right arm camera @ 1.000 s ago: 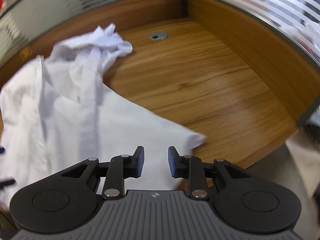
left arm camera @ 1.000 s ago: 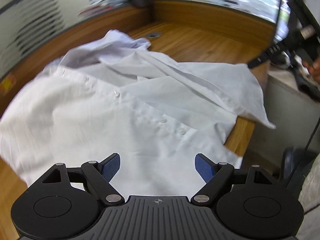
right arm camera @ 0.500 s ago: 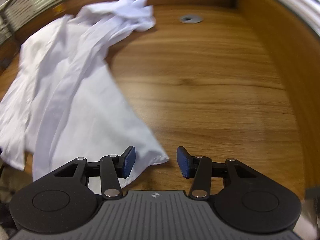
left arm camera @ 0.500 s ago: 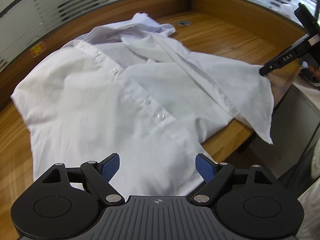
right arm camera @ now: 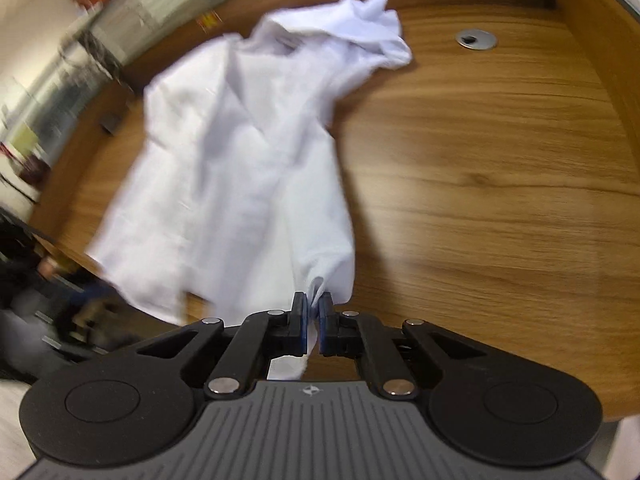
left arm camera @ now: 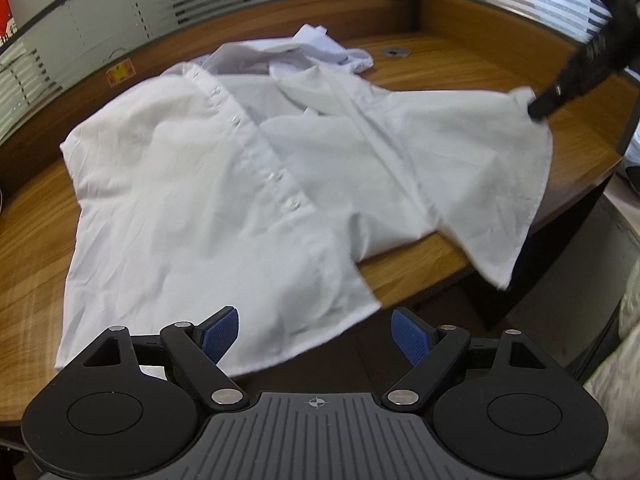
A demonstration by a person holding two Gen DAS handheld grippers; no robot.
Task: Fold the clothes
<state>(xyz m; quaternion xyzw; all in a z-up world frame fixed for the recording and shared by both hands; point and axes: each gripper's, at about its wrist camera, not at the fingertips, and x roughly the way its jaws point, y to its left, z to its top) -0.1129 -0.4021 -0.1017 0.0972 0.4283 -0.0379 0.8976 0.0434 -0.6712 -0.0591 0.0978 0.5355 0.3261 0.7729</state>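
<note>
A white button-up shirt [left arm camera: 224, 184] lies spread on the wooden desk [left arm camera: 472, 76], its front open and its collar bunched at the far end. My left gripper [left arm camera: 316, 330] is open just above the shirt's near hem, with nothing between its blue pads. My right gripper [right arm camera: 314, 312] is shut on a corner of the shirt [right arm camera: 248, 168] and holds that corner lifted. In the left wrist view the right gripper [left arm camera: 560, 88] shows as a dark arm pinching the shirt's right corner, which hangs past the desk edge.
A round metal cable grommet [right arm camera: 476, 38] sits in the desk [right arm camera: 500, 184] beyond the shirt. A raised wooden wall curves round the desk's back [left arm camera: 480, 16], with window blinds behind. The desk's front edge [left arm camera: 580, 200] drops to the floor at the right.
My right gripper has shut on the shirt's corner and lifted it. The left gripper has drawn back towards the shirt's near hem and stays open.
</note>
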